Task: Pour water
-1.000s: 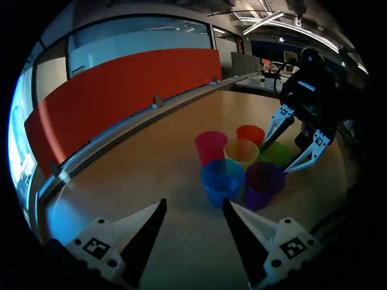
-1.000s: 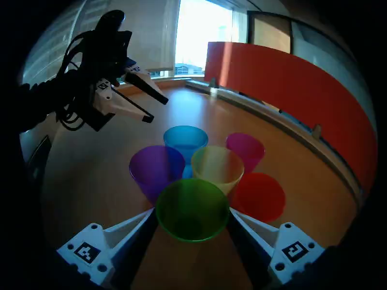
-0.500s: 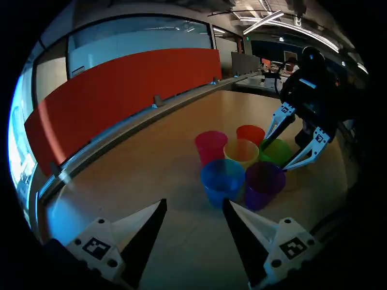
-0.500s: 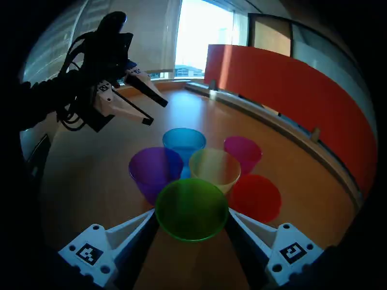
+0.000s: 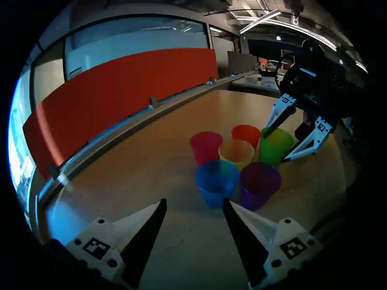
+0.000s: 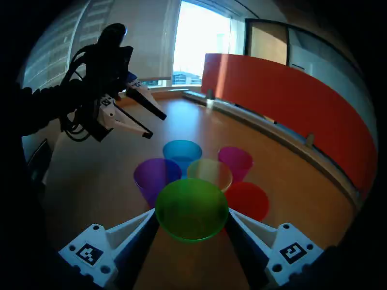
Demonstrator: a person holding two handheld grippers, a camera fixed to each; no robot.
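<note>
1. While the right gripper [image 6: 192, 212] presses both fingers on its side wall, the green cup [image 6: 192, 209] hangs just beside the yellow cup [image 6: 209, 173], seemingly raised off the table [image 6: 290, 193].
2. The green cup looks like thin, translucent plastic, so it is probably light, springy and easily crushed. A gentle hold at mid-wall, below the rim, suits it. Whether it carries water cannot be told.
3. Close around the yellow cup stand the blue cup [image 6: 182, 151], purple cup [image 6: 157, 176], pink cup [image 6: 235, 159] and red cup [image 6: 246, 200].
4. The left gripper [image 5: 193, 200] hovers on the blue cup's far side from the yellow cup, jaws wide and empty.
</note>
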